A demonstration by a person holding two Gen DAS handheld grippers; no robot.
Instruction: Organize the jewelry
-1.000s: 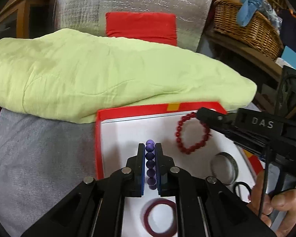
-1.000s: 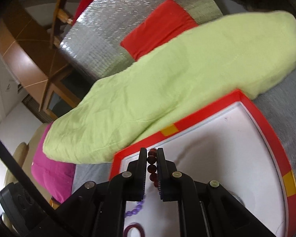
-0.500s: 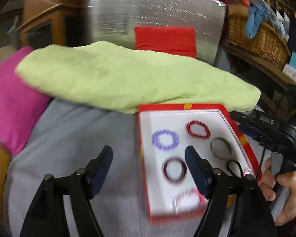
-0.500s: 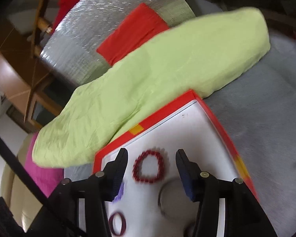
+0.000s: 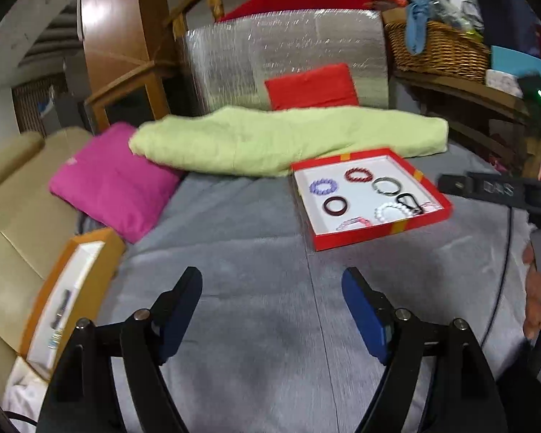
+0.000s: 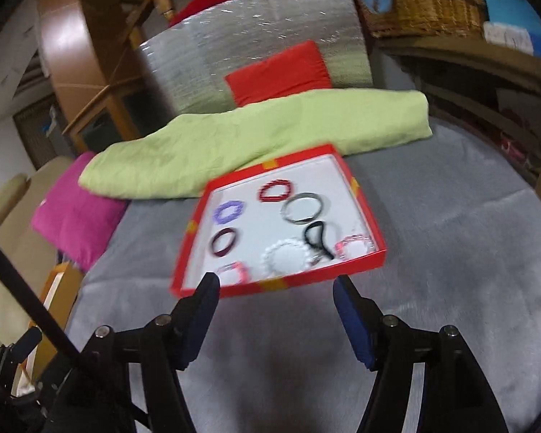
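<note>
Since a second ago both grippers let go of their beads and pulled back from the tray. The left gripper (image 5: 270, 306) has jaws wide apart, just opened, with only grey blanket (image 5: 252, 252) between them. The right gripper (image 6: 276, 310) also just opened and holds nothing. The purple bracelet (image 5: 322, 186) and red bracelet (image 5: 358, 174) lie apart in the red tray (image 5: 378, 232), with other rings. Behind the tray is a green cloth (image 5: 270, 137).

One red tray (image 6: 364, 198) holds seven bracelets (image 6: 275, 190) and one black clip (image 6: 315, 239).
</note>
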